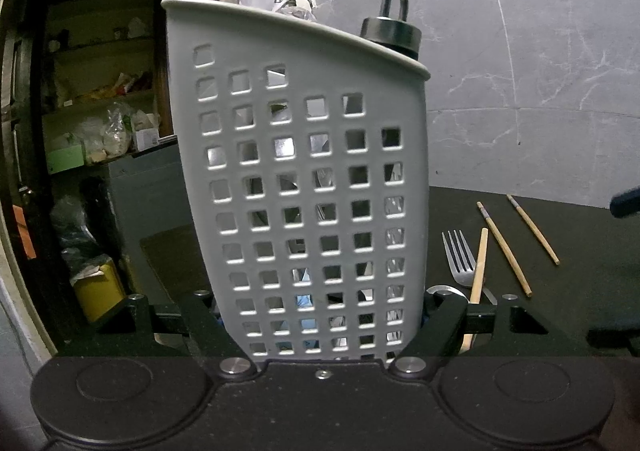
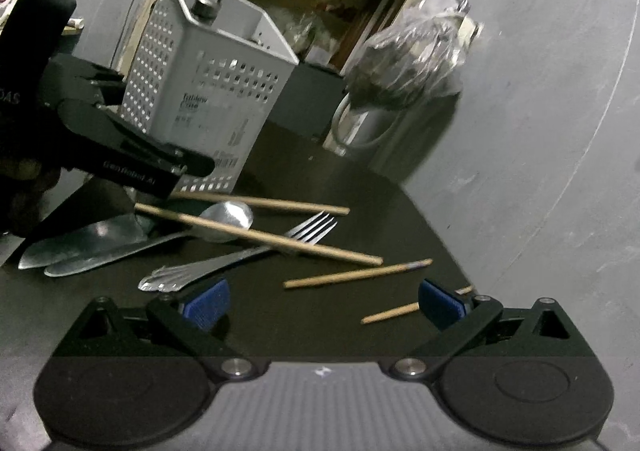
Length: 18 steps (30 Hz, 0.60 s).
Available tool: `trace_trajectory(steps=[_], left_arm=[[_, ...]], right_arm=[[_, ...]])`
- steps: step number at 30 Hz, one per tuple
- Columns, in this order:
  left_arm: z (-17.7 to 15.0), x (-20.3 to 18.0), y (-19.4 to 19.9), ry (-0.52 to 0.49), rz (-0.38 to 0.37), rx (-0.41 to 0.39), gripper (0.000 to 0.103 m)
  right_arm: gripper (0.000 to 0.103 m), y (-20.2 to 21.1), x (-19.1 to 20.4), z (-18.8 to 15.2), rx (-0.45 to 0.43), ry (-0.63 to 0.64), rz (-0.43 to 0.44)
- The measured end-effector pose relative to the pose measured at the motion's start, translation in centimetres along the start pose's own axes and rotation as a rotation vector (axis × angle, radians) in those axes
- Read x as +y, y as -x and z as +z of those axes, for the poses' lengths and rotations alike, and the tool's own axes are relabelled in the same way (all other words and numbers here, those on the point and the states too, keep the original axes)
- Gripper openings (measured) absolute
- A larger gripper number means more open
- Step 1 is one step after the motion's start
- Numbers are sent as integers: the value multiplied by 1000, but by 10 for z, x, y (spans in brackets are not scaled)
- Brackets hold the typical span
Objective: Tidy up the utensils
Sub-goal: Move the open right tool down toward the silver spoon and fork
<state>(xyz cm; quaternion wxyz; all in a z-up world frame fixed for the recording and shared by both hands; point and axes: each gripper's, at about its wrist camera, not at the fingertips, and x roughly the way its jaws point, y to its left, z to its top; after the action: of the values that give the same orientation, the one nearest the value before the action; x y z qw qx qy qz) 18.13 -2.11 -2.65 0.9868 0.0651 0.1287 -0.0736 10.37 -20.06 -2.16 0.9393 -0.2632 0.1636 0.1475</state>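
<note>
The left gripper (image 1: 322,315) clamps the perforated utensil holder (image 1: 304,179) at frame centre to steady it, while the right gripper (image 2: 322,305), jaws wide and empty, hovers low over 4 chopsticks (image 2: 356,275), a fork (image 2: 240,259) and a spoon (image 2: 224,221) on the dark countertop (image 2: 304,331), presumably to pick 1

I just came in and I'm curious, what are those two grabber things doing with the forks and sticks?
They are tidying utensils. The left gripper has its jaws clamped on a grey holder with square holes. The right gripper, jaws open, hovers over loose chopsticks, a fork and a spoon on the dark table.
</note>
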Motion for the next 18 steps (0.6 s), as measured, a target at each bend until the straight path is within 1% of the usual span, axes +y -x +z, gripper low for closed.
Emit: trace_trajectory(steps=[5, 11, 18], left_arm=[[-3, 6, 1, 11, -14, -10, 77], [-9, 13, 1, 22, -31, -18, 76], [-12, 21, 0, 30, -50, -25, 76]], right_arm=[[103, 4, -4, -2, 64, -45, 93], [103, 4, -6, -4, 108, -131, 113], [103, -14, -9, 7, 138, -236, 189]])
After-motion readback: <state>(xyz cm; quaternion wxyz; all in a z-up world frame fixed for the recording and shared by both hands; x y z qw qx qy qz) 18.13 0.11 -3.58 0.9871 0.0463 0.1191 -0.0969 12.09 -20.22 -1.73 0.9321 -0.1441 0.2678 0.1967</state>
